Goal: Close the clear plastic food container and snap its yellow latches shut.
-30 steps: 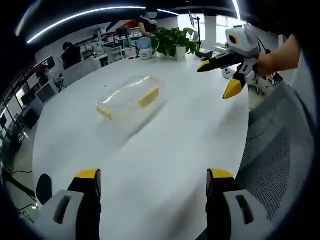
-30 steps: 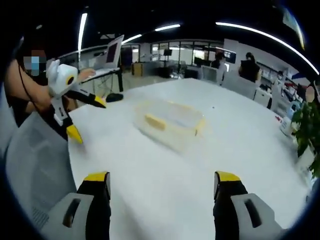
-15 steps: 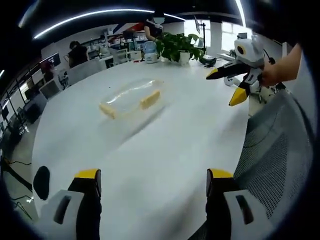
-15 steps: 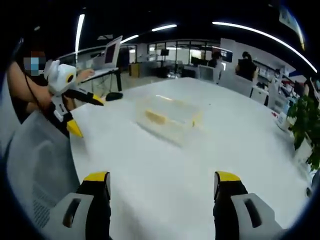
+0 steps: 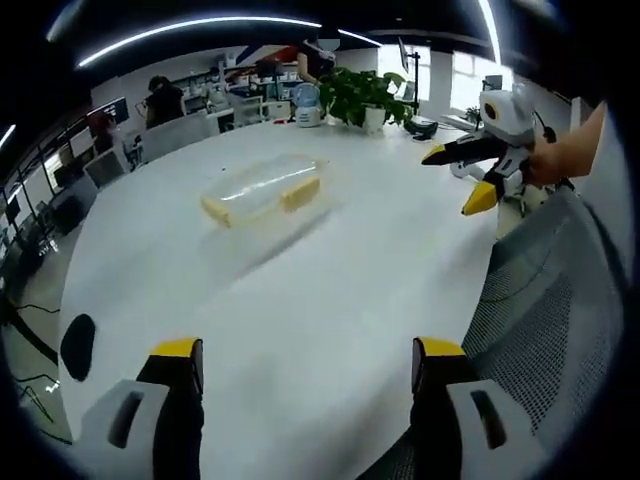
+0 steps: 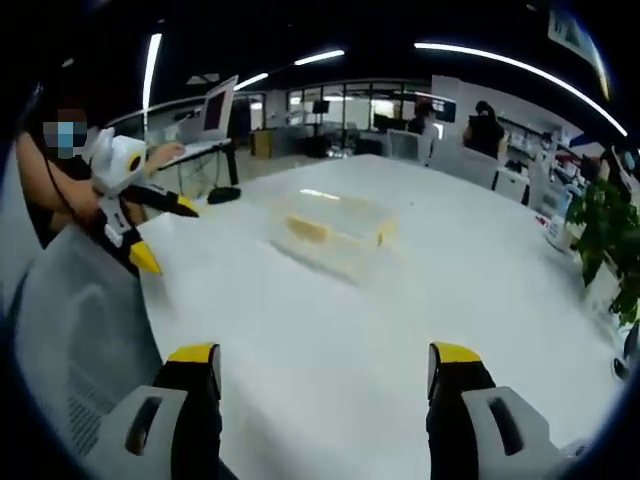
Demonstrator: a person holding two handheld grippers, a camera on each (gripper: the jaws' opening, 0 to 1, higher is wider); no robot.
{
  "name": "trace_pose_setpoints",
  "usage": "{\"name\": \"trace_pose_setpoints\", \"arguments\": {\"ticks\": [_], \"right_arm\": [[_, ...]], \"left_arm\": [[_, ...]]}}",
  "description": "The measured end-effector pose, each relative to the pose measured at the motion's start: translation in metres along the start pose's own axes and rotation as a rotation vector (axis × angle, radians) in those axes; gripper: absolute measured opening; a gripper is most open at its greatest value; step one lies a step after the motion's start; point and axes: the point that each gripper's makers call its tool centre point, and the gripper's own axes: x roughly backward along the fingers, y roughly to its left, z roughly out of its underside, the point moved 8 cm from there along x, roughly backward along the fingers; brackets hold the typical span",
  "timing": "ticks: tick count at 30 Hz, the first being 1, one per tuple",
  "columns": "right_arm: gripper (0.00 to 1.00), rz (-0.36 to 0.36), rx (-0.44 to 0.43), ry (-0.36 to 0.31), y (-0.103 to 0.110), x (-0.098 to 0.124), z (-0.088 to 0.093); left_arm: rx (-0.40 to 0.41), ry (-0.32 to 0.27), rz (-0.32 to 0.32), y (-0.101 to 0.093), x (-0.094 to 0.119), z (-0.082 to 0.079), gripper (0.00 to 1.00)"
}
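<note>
In the left gripper view, the left gripper (image 5: pixel 305 365) is rising from the 6 o'clock edge with its two yellow-tipped jaws standing wide apart and gripping nothing. Between and beyond them, the white table (image 5: pixel 300 300) is spreading out. Toward 11 o'clock from the jaws, well apart from them, the clear plastic food container (image 5: pixel 262 190) is sitting on the table, with one yellow latch (image 5: pixel 299 193) showing at its near end and another (image 5: pixel 215 211) at its left end. Whether the lid is fully down cannot be told. At 2 o'clock the right gripper (image 5: pixel 464 176) is hanging in the air above the table edge, held by a hand (image 5: pixel 565 155), its yellow-tipped jaws spread open and empty. A grey mesh chair (image 5: pixel 545 310) is filling the 4 o'clock side, and a potted plant (image 5: pixel 360 95) is standing at 12 o'clock on the far side of the table.

In the right gripper view, the right gripper (image 6: pixel 325 365) is likewise showing wide-open, empty jaws at 6 o'clock. The container (image 6: pixel 335 225) is lying toward 12 o'clock, well apart. At 9 o'clock the left gripper (image 6: pixel 160 232) is hovering open beside the table edge, and a laptop (image 6: pixel 215 115) is standing at 11 o'clock.
</note>
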Motion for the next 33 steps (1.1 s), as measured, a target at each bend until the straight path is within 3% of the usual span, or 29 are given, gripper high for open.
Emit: {"name": "trace_pose_setpoints", "arguments": {"ticks": [33], "right_arm": [[0.86, 0.012, -0.021, -0.009, 0.0071, 0.0023, 0.0076]], "left_arm": [[0.044, -0.051, 0.000, 0.0028, 0.0062, 0.0019, 0.88]]}}
